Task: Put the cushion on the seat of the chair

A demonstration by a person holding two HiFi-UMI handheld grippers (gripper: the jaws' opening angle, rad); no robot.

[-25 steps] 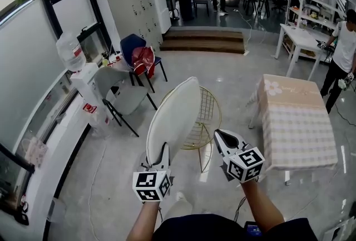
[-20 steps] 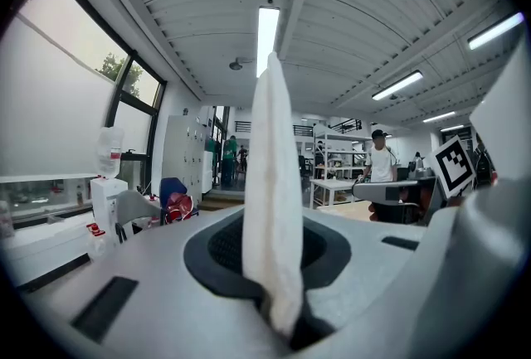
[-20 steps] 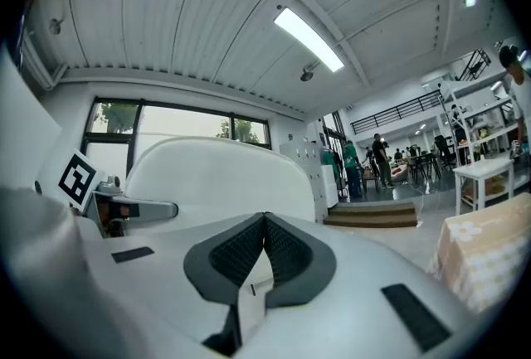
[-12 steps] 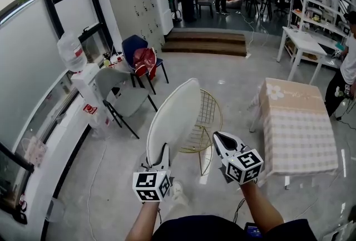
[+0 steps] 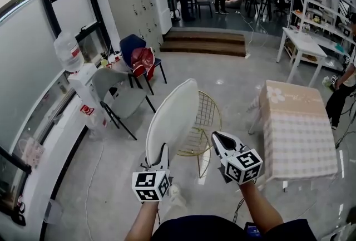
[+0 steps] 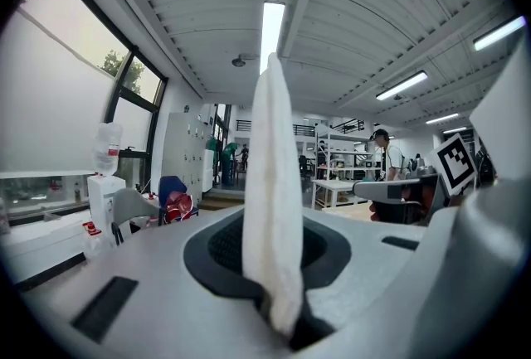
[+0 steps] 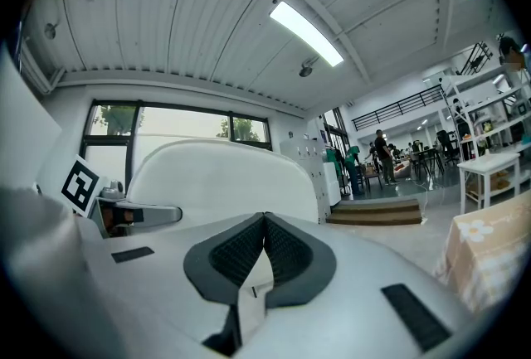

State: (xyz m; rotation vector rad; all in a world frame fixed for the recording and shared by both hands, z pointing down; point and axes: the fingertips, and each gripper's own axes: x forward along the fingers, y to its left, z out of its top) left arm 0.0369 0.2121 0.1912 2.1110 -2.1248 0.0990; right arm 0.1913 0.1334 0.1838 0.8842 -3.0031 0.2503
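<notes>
While left tool (image 5: 162,149) clamps cushion (image 5: 172,117) upright on edge | chair (image 5: 207,120) seat lies just beyond (ahead, slightly right) | right tool (image 5: 218,137) clenched, empty

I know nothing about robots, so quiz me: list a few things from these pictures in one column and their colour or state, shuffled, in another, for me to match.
Things:
1 cushion
2 wire chair
3 table
4 right gripper

Descriptions:
A gold
B fingers together, nothing held
C white, pinched upright by the left gripper
D checked pattern, right of the chair

Pairs: 1-C, 2-A, 3-D, 4-B
</notes>
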